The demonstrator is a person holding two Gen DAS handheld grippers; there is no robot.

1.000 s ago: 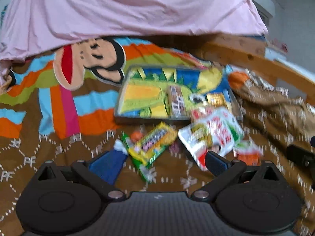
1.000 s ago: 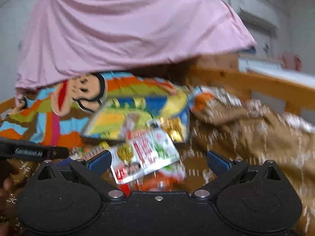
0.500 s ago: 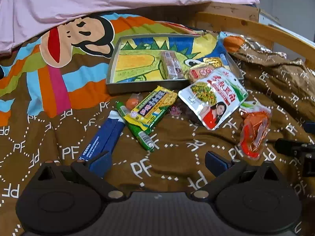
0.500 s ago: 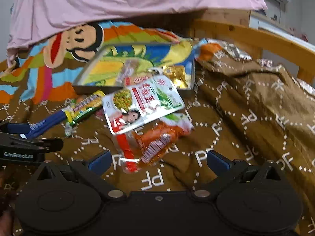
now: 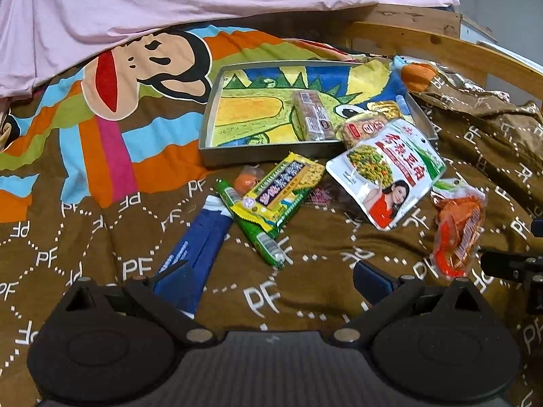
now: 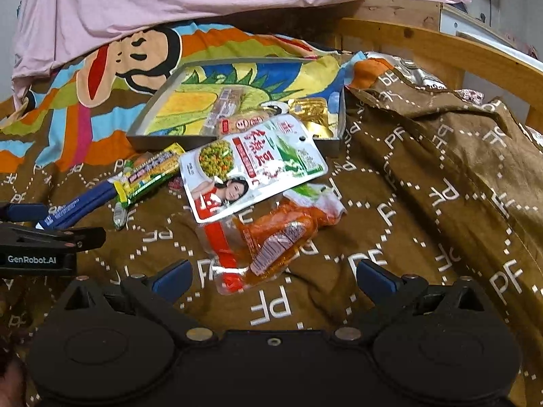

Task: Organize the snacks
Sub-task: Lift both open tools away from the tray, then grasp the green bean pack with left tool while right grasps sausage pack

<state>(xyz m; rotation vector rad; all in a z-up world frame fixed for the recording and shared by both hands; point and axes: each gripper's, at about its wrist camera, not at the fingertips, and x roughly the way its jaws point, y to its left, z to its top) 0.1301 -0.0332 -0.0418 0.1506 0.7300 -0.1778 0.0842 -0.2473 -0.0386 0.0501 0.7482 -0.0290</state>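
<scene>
Snacks lie on a brown bedspread in front of a metal tray (image 5: pixel 268 156) (image 6: pixel 159 142). A blue packet (image 5: pixel 200 247) (image 6: pixel 78 203), a yellow-green bar (image 5: pixel 281 193) (image 6: pixel 149 176), a thin green stick (image 5: pixel 251 234), a white pouch (image 5: pixel 387 176) (image 6: pixel 251 169) and an orange packet (image 5: pixel 458 234) (image 6: pixel 271 237) lie loose. The tray holds a brown wrapped bar (image 5: pixel 312 115), a round-label pack (image 5: pixel 363 129) and a gold packet (image 6: pixel 312 115). My left gripper (image 5: pixel 271 278) is open and empty near the blue packet. My right gripper (image 6: pixel 273 278) is open and empty just before the orange packet.
A pink sheet (image 5: pixel 203 3) hangs over the back. A wooden bed rail (image 6: pixel 441 51) curves along the right. A crumpled fold of the brown cover (image 6: pixel 458 156) rises right of the tray. The striped cartoon blanket (image 5: pixel 101 101) lies to the left.
Both grippers have tilted down and come closer to the snacks, so the pile fills more of each view. Nothing on the bed has moved. Both stay open.
</scene>
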